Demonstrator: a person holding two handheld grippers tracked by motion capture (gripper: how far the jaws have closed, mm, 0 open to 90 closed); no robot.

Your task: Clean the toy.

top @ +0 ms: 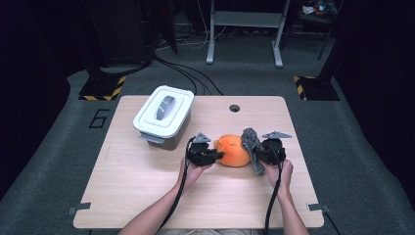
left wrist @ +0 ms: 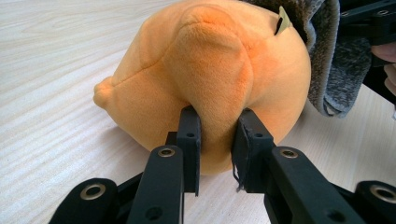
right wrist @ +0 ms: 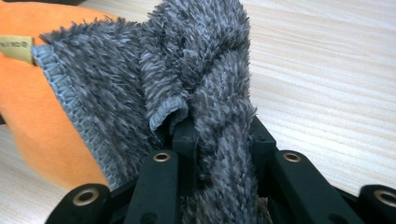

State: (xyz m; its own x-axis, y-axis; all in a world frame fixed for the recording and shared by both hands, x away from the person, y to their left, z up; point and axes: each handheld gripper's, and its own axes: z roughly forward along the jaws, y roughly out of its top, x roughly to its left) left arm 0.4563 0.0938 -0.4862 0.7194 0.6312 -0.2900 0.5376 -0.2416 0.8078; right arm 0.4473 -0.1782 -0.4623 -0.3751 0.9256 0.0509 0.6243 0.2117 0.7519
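L gripper (left wrist: 215, 135) pinches plush (left wrist: 205, 79), R gripper (right wrist: 219, 135) clamps cloth (right wrist: 187, 70) at its 3 o'clock; hard tug could slip plush.

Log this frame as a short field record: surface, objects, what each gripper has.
surface: wooden table
orange plush toy: lies on the table between the grippers
grey fuzzy cloth: against the toy's right side
left gripper: shut, pinching a fold of the plush
right gripper: shut on a bunched fold of the cloth
white lidded box: far left of the table, lid on, apart from the toy
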